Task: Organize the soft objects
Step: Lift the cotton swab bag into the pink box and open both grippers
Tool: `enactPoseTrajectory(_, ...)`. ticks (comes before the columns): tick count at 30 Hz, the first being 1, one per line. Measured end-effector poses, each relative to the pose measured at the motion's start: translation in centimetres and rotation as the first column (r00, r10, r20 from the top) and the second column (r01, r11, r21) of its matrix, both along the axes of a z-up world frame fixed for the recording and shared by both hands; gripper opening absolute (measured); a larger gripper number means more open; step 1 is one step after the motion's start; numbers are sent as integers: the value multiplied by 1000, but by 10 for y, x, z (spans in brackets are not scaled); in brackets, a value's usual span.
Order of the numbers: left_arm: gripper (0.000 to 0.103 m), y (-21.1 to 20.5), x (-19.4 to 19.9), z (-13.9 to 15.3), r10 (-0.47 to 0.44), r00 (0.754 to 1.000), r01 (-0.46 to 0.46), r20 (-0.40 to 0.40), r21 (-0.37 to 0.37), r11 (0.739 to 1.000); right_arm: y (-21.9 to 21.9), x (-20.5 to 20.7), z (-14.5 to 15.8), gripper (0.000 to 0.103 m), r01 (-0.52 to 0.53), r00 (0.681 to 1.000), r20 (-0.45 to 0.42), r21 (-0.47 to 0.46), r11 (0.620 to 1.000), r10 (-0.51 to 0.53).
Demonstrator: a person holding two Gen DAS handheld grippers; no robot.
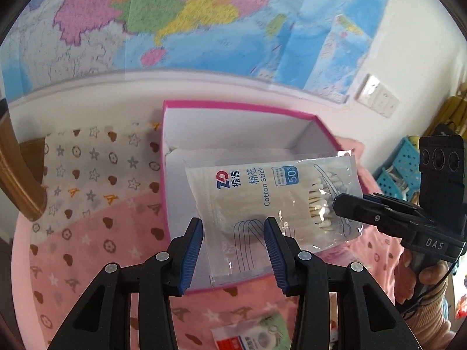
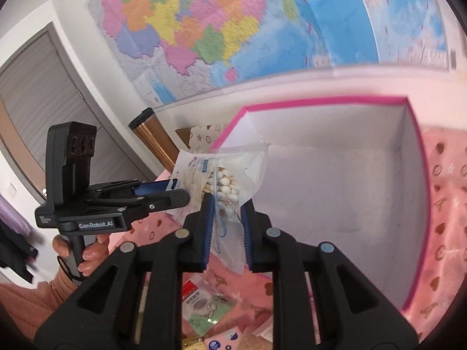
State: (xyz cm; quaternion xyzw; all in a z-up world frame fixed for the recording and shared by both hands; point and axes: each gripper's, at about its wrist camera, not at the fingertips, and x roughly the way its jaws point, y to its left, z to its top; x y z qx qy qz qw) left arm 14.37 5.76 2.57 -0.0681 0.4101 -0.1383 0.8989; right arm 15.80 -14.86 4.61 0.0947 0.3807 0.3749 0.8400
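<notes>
A clear bag of cotton swabs (image 1: 271,201) hangs over the open pink-rimmed white box (image 1: 233,108). My right gripper (image 2: 226,213) is shut on the swab end of the bag (image 2: 224,186); it shows from the side in the left wrist view (image 1: 338,204). My left gripper (image 1: 233,230) is open, with the bag's near end lying between its blue pads (image 1: 194,242) without being pinched. It shows at the left of the right wrist view (image 2: 178,192). The box (image 2: 321,99) interior looks bare apart from a white liner.
The box sits on a pink and white patterned blanket (image 1: 87,218). Small packets lie on the blanket below the grippers (image 1: 254,335) (image 2: 204,306). A wooden bedpost (image 1: 17,175) stands at left, a blue basket (image 1: 400,169) at right. A map covers the wall behind.
</notes>
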Motion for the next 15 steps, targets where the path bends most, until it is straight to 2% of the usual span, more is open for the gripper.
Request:
enactPoseTrajectory(6,43,-1,12,-18,15,999,-13,-40,27,1000,2,23,-26,21,9,996,-84,-15,1000,-11)
enactPoseTrajectory(10,43,-6,14,-20,21,999,-19,-38,51,999,2,35,-43,35,38,988,-146,-54,998,-46)
enactPoseTrajectory(12,43,-8,13,-21,30,999,-28,-32,61,998,5,41,-50,38,59,984,-160,-115,992,-77)
enactPoseTrajectory(14,43,-9,12,-20,40,999,-39,-20,68,997,6,47,-55,50,88,980,-163,-179,980,-118)
enactPoseTrajectory(15,43,-10,11,-20,44,999,-43,-15,72,996,7,49,-57,51,90,979,-160,-200,976,-123)
